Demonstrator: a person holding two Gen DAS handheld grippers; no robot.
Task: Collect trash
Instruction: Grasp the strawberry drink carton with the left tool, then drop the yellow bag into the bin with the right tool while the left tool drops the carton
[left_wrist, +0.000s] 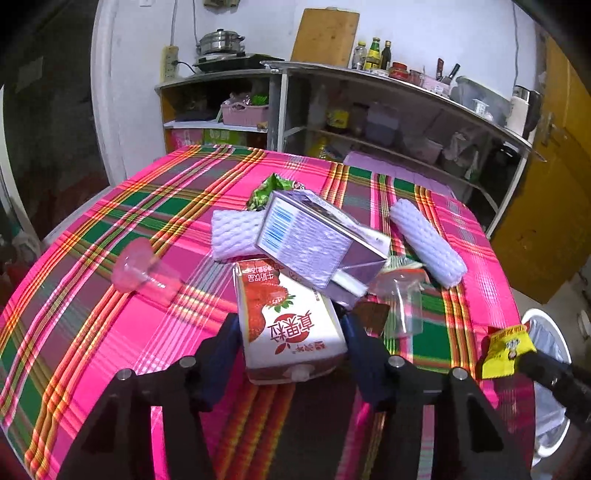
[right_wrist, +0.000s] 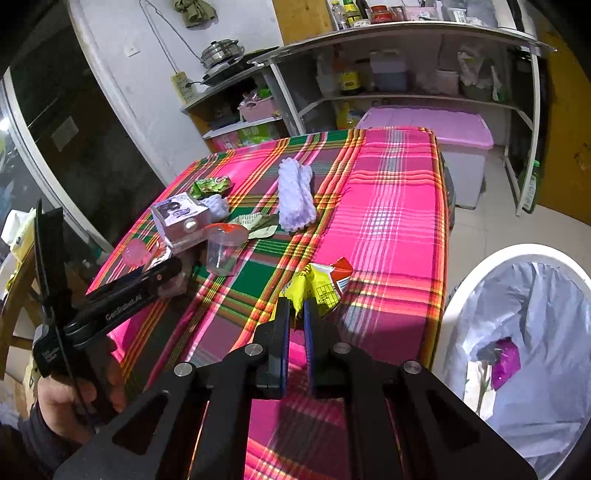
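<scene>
Pink cup (left_wrist: 133, 266): lower left of the left wrist view, on its side on the plaid cloth (left_wrist: 110, 206), apart from the pile.

Left gripper (left_wrist: 291, 332): bottom centre, jaws set wide either side of the strawberry carton (left_wrist: 288, 321); whether the pads press it cannot be told. The straddle looks like a lineup for a pick.

Grey box (left_wrist: 314, 240): centre, tilted across the carton's far end and a white foam sleeve (left_wrist: 236, 236). Lifting the carton would likely tip it.

Clear cup (left_wrist: 400, 302): right of centre, beside the carton.

Foam roll (left_wrist: 428, 247): right, lying alone.

Right gripper (right_wrist: 295, 314): bottom centre of the right wrist view, clamped narrow on the yellow wrapper (right_wrist: 317, 286), held above the cloth, presumably bound for the bin.

Bin (right_wrist: 480, 273): lower right, beside the table, lined with a bag, some trash inside.
</scene>
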